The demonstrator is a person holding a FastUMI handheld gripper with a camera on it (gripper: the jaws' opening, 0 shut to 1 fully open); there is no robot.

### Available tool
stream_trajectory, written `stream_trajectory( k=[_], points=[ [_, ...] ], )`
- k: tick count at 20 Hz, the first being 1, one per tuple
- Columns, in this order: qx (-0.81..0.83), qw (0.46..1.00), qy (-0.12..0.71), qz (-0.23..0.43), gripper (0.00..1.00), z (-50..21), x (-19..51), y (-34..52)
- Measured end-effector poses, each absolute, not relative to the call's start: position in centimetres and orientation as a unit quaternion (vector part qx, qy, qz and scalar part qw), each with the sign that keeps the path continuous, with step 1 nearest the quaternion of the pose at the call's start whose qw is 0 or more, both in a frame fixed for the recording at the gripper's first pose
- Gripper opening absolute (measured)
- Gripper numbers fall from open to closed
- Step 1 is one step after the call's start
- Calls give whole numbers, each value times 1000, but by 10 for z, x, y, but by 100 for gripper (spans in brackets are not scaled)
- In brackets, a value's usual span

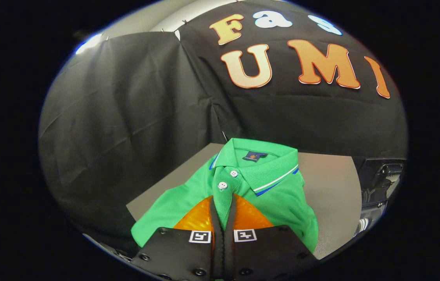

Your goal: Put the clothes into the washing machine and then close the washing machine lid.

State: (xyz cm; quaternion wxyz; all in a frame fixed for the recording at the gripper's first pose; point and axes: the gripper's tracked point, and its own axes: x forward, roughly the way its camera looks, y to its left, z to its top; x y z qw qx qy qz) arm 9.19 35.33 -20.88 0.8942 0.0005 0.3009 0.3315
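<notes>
A folded green polo shirt (278, 195) with a white-and-blue striped collar and white buttons lies on a grey table (333, 187). My gripper (223, 203) is right over its front, and both fingers pinch the buttoned placket just below the lower button. The fingers stand almost together with a fold of green cloth squeezed between them. The shirt's collar lies just beyond the fingertips.
Black cloth walls close off the booth behind and to the left of the table. A dark object with a latch (383, 179) stands past the table's right edge. Bare grey tabletop lies to the right of the shirt.
</notes>
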Motion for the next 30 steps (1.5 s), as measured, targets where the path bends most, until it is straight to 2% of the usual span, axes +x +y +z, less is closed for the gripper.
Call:
stream_trajectory(
  k=[9,16,23,30],
  points=[
    [52,909,190,367,8,-128,85,311],
    [63,926,123,350,7,-62,70,264],
    [68,947,88,303,7,-19,113,165],
    [73,972,78,211,7,-7,165,12]
  ],
)
